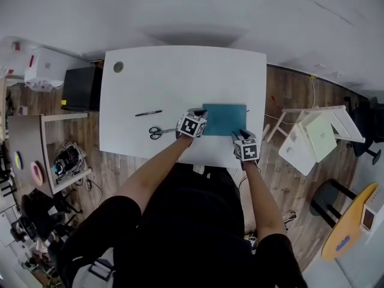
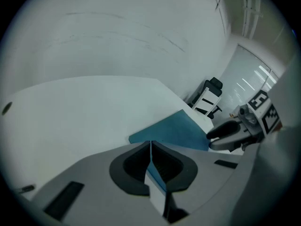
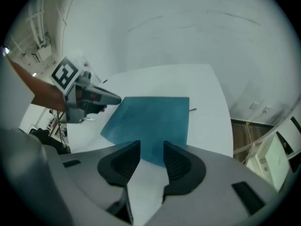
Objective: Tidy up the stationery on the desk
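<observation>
Head view: left tongs (image 2: 150,149) pinch the teal sheet (image 1: 226,119) at its edge; right tongs (image 3: 151,154) spread at its near edge on the tabletop (image 1: 180,83).

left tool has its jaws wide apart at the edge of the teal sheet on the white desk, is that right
Not quite. The left tool does not have its jaws wide apart: they are closed, pinching the edge of the teal sheet on the white desk. The left gripper view shows this.
</observation>
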The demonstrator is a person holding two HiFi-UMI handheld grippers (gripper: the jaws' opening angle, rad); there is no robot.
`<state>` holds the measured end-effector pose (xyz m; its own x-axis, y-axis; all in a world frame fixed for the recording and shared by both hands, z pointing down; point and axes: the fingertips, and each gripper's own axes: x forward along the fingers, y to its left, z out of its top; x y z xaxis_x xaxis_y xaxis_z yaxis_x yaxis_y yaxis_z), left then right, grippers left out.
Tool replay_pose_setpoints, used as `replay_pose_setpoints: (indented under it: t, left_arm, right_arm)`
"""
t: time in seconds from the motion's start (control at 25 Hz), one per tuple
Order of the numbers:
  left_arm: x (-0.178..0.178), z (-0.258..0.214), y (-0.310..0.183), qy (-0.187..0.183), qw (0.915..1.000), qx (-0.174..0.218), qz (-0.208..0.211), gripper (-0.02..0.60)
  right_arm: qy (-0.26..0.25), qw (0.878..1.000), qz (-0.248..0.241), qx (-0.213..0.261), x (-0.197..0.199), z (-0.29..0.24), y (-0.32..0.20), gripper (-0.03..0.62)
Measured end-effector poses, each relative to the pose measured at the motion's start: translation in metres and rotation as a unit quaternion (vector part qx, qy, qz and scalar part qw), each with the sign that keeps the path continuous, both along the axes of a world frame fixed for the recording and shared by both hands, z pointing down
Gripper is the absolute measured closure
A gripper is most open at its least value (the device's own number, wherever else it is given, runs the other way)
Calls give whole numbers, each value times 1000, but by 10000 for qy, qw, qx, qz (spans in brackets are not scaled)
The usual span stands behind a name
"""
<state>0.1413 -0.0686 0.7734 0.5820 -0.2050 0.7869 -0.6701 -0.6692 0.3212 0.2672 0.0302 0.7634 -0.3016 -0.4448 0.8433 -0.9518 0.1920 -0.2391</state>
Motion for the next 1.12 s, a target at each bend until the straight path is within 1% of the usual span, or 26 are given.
replay_pose_setpoints:
  t: [0.04,0.12,0.24,0.32,0.4,0.52,0.56,0.6,0.64,0.72,0.88,0.96,1.0,1.08,1.12]
  left_arm:
    - [-2,-4,9,41,10000,-1,41,564]
    - [-2,-10,28,154,9998,-20,78,563]
    - [1,-19,57,375,9991,-168,-110,563]
    - [6,-17,78,363,9990,-250,-67,563]
    - [12,-8,94,242,9992,-252,201,563]
    - [19,7,103,-87,9966,-97,817,563]
    - [18,11,103,-168,9953,-70,955,565]
    - [17,14,102,-187,9948,-90,1001,565]
    - [16,15,102,-164,9952,-163,952,566]
    - [14,16,99,-123,9967,-372,717,566]
    - [12,12,94,-247,9965,-697,377,568]
    - [12,7,90,-104,9967,-794,110,568]
    - [11,8,89,-88,9969,-778,78,568]
    - [4,12,83,-276,9977,-598,142,568]
    - [-1,15,78,-372,9980,-497,100,568]
  right_arm:
    - [-38,9999,-21,98,3,-5,-7,434]
    - [73,9993,-186,315,9,-12,-25,434]
    - [291,9969,-606,414,10,-11,-50,434]
    - [354,9951,-794,466,8,-9,-66,434]
    - [478,9928,-1006,443,10,-6,-78,434]
    - [573,9891,-1344,198,15,7,-81,434]
    - [581,9879,-1431,168,15,10,-80,432]
    - [580,9871,-1482,183,15,12,-80,433]
    - [567,9868,-1503,213,14,12,-79,433]
    - [552,9863,-1528,292,13,11,-81,433]
    - [597,9854,-1569,280,11,9,-80,434]
    - [654,9862,-1506,223,9,10,-76,434]
    - [673,9867,-1472,180,9,10,-73,434]
    - [663,9881,-1389,51,10,11,-65,435]
    - [652,9886,-1357,-12,10,10,-58,441]
